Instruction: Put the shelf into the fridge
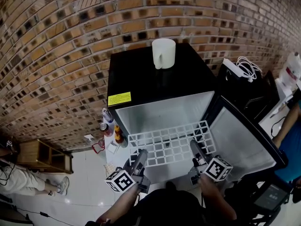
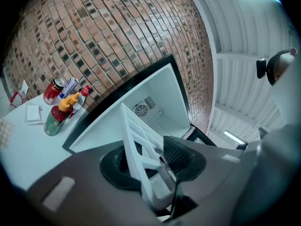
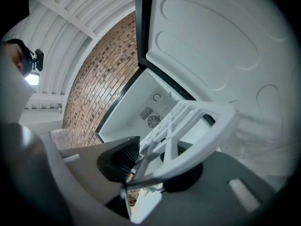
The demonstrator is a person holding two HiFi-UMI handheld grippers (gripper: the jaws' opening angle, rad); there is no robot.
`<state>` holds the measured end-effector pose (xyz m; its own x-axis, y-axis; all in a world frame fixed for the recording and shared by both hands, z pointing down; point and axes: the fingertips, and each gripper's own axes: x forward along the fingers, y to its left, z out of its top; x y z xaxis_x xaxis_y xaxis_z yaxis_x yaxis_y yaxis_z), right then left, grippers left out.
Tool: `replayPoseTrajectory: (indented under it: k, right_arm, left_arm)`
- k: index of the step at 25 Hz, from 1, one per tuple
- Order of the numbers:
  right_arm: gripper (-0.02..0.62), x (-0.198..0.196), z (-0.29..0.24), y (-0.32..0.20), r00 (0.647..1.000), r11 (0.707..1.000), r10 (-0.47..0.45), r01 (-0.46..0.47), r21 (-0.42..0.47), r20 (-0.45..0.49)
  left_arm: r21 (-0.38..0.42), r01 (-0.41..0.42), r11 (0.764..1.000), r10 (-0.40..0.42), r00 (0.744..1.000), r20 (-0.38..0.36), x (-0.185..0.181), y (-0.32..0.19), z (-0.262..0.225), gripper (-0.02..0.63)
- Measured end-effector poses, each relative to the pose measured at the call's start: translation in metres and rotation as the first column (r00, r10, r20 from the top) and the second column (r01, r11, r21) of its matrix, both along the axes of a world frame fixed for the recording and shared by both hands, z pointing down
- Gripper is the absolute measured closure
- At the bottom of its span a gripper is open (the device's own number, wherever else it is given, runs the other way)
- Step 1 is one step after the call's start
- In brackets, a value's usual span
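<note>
A white grid shelf [image 1: 170, 142] hangs level in front of the open black mini fridge [image 1: 141, 81]. My left gripper [image 1: 141, 155] is shut on the shelf's near left edge. My right gripper [image 1: 194, 147] is shut on its near right edge. In the left gripper view the shelf [image 2: 141, 140] runs edge-on between the pads toward the white fridge interior [image 2: 150, 108]. In the right gripper view the shelf [image 3: 188, 131] sits clamped between the pads, with the interior [image 3: 150, 114] behind it. The fridge door [image 1: 244, 142] stands open at the right.
A white mug [image 1: 163, 53] stands on the fridge top. Bottles and cans [image 1: 110, 126] stand on the floor by the fridge's left side, seen too as bottles [image 2: 61, 108] in the left gripper view. A brick wall [image 1: 56, 41] is behind. A wooden rack [image 1: 44, 155] sits at left. Another person's arm [image 1: 284, 126] is at right.
</note>
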<state>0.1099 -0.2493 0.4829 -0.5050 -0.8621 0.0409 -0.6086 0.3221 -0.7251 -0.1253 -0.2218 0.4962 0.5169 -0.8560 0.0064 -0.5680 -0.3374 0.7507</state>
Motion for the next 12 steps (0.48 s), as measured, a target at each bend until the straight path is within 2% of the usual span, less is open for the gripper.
replayPoseTrajectory:
  k: [4, 12]
  right_arm:
    - [0.446, -0.001, 0.008, -0.008, 1.0, 1.0, -0.003, 0.003, -0.018, 0.006]
    - [0.446, -0.004, 0.02, -0.02, 0.999, 0.999, -0.019, 0.02, -0.031, 0.028]
  left_arm:
    - [-0.016, 0.002, 1.0, -0.002, 1.0, 0.02, -0.001, -0.007, 0.003, 0.469]
    - [-0.021, 0.009, 1.0, -0.008, 1.0, 0.012, -0.003, -0.018, 0.012, 0.469]
